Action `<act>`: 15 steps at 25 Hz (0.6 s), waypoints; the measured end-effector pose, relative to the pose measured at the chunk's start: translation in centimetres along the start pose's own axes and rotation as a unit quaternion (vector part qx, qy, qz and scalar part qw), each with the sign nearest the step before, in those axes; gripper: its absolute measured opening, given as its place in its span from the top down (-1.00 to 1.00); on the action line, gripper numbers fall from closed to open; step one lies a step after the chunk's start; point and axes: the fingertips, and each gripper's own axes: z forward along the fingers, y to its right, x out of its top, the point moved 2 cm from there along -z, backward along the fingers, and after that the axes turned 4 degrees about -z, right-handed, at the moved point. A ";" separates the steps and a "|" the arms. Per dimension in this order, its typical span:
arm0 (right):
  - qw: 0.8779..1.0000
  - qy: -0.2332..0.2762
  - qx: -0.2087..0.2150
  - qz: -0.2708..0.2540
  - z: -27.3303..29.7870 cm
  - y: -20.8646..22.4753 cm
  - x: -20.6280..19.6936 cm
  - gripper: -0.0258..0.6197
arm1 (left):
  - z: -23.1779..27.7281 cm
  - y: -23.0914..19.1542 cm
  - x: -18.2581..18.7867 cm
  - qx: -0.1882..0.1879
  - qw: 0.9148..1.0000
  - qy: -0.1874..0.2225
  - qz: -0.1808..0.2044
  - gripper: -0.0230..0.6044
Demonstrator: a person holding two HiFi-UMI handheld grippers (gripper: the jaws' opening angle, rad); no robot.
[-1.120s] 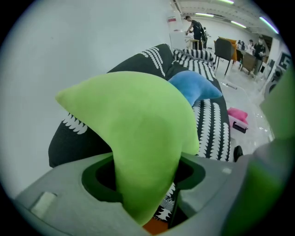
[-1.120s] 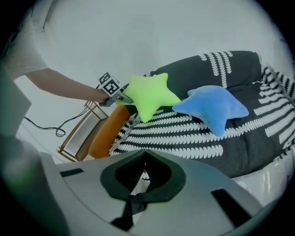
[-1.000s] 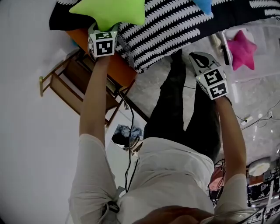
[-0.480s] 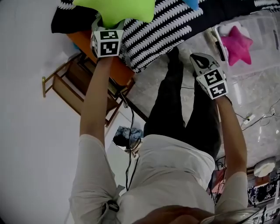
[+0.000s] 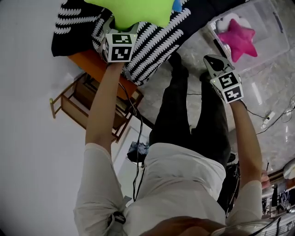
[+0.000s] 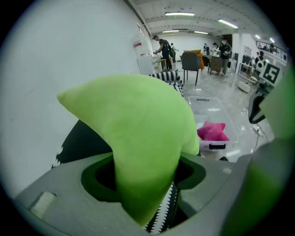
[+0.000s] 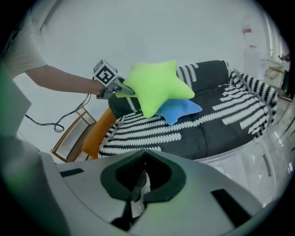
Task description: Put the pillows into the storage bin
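Note:
A lime-green star pillow [image 5: 138, 11] hangs over the sofa with one arm pinched in my left gripper [image 5: 120, 28]. In the left gripper view that arm [image 6: 138, 138] fills the gap between the jaws. From the right gripper view, the green pillow [image 7: 156, 87] is lifted just above a blue star pillow [image 7: 180, 109] lying on the sofa. A pink star pillow [image 5: 237, 39] lies inside the clear storage bin [image 5: 273, 25] on the floor. My right gripper [image 5: 211, 60] hovers near the bin, shut and holding nothing.
The sofa carries a black-and-white patterned blanket [image 5: 161, 37]. An orange cushion [image 5: 94, 67] and a wooden rack [image 5: 76, 103] stand at its left end. Cables [image 5: 272, 117] trail over the pale floor. The person's legs [image 5: 184, 106] stand between sofa and bin.
My left gripper has carried the green pillow a little to the right. The bin with the pink pillow now shows nearer the middle of the head view. The right gripper has hardly moved.

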 end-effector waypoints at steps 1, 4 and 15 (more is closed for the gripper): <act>1.000 0.003 -0.006 0.004 -0.8 0.7 -0.3 0.91 | 0.3 1.1 0.9 -0.006 1.000 0.003 0.003 -0.06; 1.000 0.009 -0.022 0.012 -3.0 2.7 -1.6 0.91 | 1.2 4.4 3.6 -0.025 0.999 0.008 0.020 -0.06; 0.995 0.022 -0.075 0.059 -10.6 9.6 -9.3 0.91 | 5.2 18.4 11.2 -0.096 0.990 0.004 0.100 -0.07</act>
